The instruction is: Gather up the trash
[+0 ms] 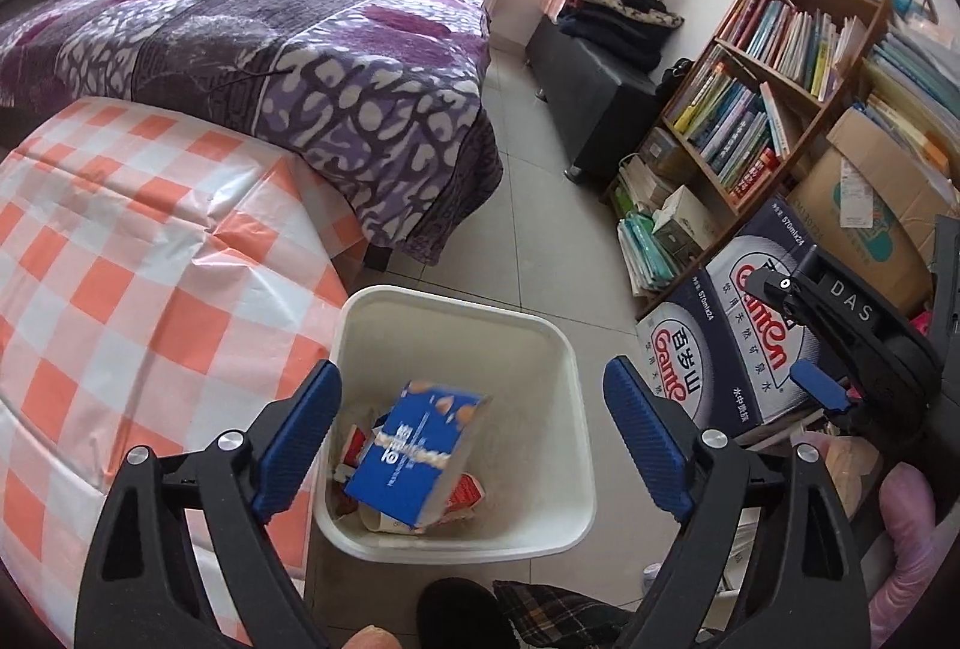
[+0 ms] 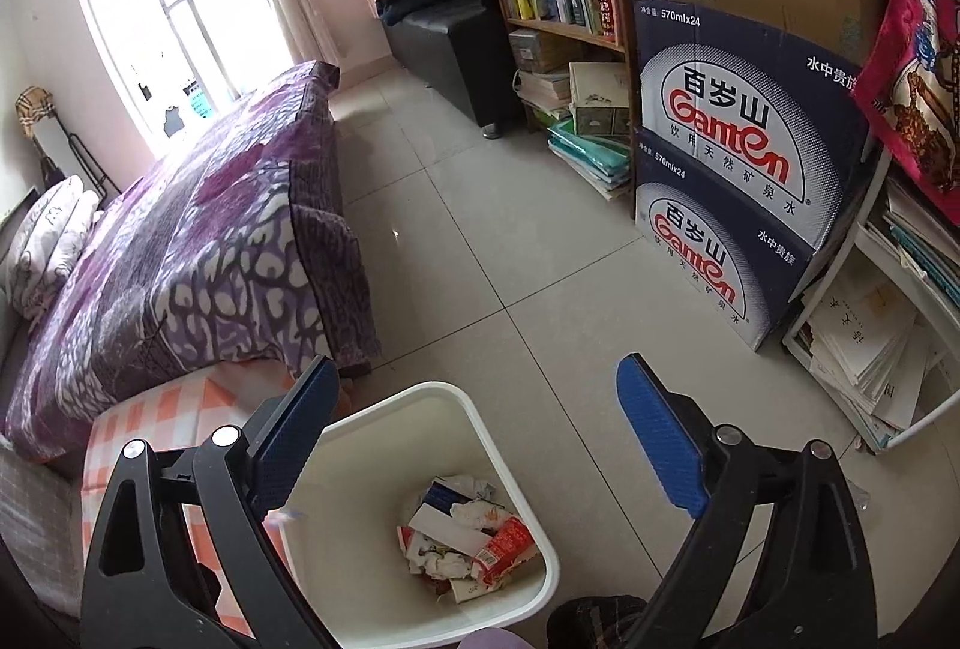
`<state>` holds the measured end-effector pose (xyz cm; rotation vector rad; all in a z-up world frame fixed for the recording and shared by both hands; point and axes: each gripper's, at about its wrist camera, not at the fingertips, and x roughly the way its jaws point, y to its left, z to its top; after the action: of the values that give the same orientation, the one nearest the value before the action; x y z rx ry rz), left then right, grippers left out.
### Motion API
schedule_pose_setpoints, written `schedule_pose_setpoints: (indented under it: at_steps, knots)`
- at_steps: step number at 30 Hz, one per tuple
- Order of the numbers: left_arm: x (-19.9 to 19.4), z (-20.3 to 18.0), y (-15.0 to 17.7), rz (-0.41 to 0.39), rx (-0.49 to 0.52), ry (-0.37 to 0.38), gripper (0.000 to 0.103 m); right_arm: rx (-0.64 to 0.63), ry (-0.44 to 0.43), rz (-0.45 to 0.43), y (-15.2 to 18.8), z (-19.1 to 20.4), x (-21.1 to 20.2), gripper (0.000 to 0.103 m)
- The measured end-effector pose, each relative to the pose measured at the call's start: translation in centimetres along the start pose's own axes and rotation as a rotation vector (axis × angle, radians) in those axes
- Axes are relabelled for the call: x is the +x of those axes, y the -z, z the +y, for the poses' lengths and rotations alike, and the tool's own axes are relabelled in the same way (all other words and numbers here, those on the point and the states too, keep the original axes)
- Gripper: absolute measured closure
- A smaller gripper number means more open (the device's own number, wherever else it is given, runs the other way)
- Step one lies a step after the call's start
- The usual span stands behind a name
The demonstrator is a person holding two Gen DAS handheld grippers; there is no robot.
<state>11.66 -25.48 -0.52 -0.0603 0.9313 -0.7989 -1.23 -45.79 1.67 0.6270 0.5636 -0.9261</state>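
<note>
on the tiled floor, near, just beside the orange-checked table cloth (image 1: 120,289): white plastic bin (image 1: 558,499), square with rounded rim, smooth inside. within it, a blue carton (image 1: 414,454), slightly blurred and tilted, over crumpled paper and a red wrapper (image 2: 503,544); lower items largely hidden. left gripper (image 1: 474,445) above the bin, ribbed blue pads spread wide, gripping nothing. right gripper (image 2: 477,439) likewise wide and unloaded, over the bin's far edge. near rim of bin cut off in the right wrist view. right: stacked glossy water cartons (image 2: 738,156) and wooden bookshelf (image 1: 774,66). left, far: quilted purple bed (image 1: 270,48). open tile between bed and cartons.
</note>
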Motion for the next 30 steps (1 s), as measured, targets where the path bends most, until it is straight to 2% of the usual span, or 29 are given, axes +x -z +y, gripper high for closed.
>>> schedule_pose_setpoints:
  at_steps: [4,7,9,13,14,16,18,24,30]
  knots:
    - [-2.9,1.7,0.1,-0.059,-0.025,-0.085,0.011,-0.059,-0.037,-0.042,0.6,1.6,-1.3,0.011]
    - [-6.3,3.8,0.0,-0.136,-0.057,-0.174,0.010,-0.165,-0.064,-0.115,1.8,4.1,-3.2,0.007]
    - [-9.2,4.9,0.1,-0.225,-0.069,-0.268,0.007,-0.240,-0.091,-0.174,2.9,5.9,-4.8,0.007]
    - [-14.4,6.1,0.7,-0.436,-0.049,-0.469,0.007,-0.308,-0.167,-0.288,5.1,8.8,-8.5,0.007]
    - [-15.3,6.4,0.8,-0.457,-0.039,-0.517,0.007,-0.337,-0.183,-0.320,5.9,9.8,-9.4,0.007]
    - [-15.9,7.6,0.4,-0.410,-0.041,-0.590,0.007,-0.410,-0.204,-0.371,7.3,11.9,-10.8,0.007]
    - [-16.6,8.7,0.5,-0.382,-0.059,-0.628,0.007,-0.496,-0.237,-0.393,8.8,14.1,-12.0,0.007]
    - [-19.3,11.7,1.3,-0.424,-0.098,-0.726,0.007,-0.568,-0.351,-0.304,11.4,19.0,-13.1,0.007]
    - [-21.0,14.6,1.8,-0.445,-0.169,-0.794,0.007,-0.625,-0.384,-0.248,14.1,21.3,-12.5,0.007]
